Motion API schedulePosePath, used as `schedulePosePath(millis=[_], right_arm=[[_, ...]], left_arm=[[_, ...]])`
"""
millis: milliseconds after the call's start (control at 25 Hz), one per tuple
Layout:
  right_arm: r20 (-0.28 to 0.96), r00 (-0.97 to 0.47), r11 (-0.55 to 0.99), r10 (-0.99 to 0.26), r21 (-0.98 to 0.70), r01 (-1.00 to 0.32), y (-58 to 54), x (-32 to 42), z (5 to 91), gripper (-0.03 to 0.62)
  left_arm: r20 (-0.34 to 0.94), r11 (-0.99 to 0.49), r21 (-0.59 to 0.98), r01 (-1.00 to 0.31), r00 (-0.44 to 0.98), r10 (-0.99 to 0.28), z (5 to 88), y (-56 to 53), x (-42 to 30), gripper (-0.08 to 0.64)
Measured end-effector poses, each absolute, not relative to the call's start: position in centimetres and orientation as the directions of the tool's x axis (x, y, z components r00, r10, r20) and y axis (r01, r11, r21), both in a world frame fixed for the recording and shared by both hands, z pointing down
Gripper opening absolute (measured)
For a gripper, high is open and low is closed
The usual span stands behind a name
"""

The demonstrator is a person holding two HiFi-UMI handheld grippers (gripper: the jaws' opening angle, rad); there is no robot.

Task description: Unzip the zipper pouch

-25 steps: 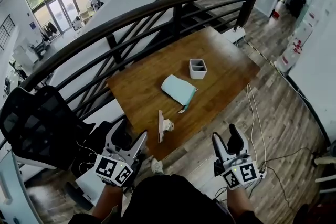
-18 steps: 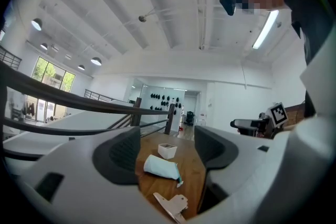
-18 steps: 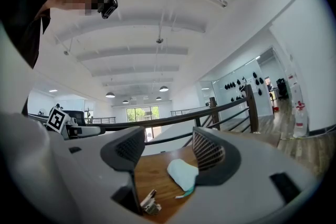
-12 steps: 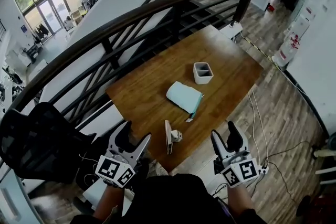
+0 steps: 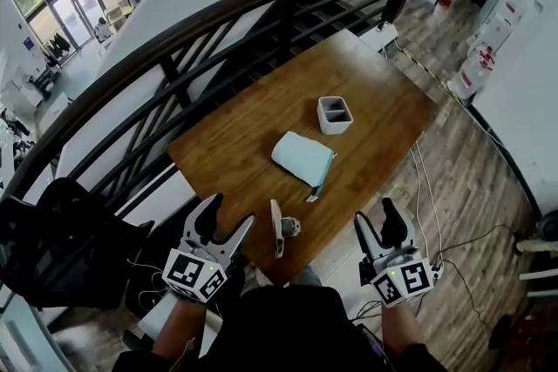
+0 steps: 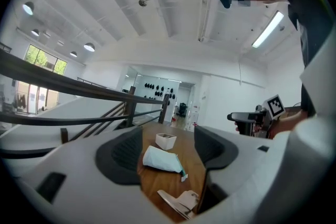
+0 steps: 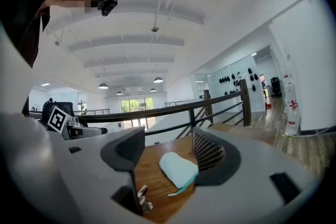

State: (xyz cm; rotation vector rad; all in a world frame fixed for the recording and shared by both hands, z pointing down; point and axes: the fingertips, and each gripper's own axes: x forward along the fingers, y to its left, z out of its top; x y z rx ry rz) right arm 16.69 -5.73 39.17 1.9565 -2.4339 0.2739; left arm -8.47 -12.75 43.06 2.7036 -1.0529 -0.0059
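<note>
**A:** Where's the pouch?

**B:** The mint-green fabric zipper pouch [image 5: 302, 158] lies mid brown wooden tabletop [image 5: 235, 144], at my twelve o'clock, with its pull at six. My left gripper [image 5: 228, 216] and right gripper [image 5: 375, 219] hang short of it, jaws apart and empty.

**A:** Plan?

**B:** I'd pin the cloth with the left and pinch the pull with the right.

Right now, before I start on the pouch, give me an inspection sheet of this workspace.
Surface: brown wooden table, mostly bare.
Job's things: pale teal fabric zipper pouch lies flat mid-table, untouched.
Clutter: white two-compartment box beyond the pouch; small flat stand at the near edge.
Grippers: left gripper and right gripper open, empty, short of the table.
Cables: white cable trails right of the table.
Surroundings: dark curved railing behind the table; black mesh chair at left.
</note>
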Motion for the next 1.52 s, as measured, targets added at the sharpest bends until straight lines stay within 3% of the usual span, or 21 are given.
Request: schedulePosePath(millis=[560, 1160, 1520], right_arm=[[0.155, -0.257, 0.235, -0.954, -0.151, -0.960, -9.8, 18.3, 41.3, 0.279], [0.248, -0.126, 0.073, -0.961, -0.214, -0.974, -6.3, 24.3, 45.7, 0.273], [0.316, -0.062, -0.018, -0.947, -0.246, -0.969, -3.9, 26.6, 48.7, 0.272]], left_arm=[[0.224, -0.799, 0.176, -0.574, 0.814, -0.536, 46.1, -16.0, -0.6, 0.311], [0.457, -0.919, 0.173, -0.354, 0.855, -0.244, 55.8, -16.9, 11.7, 0.299], [0.578, -0.920, 0.198, -0.339, 0.798, -0.170, 61.5, -18.2, 15.3, 0.291]])
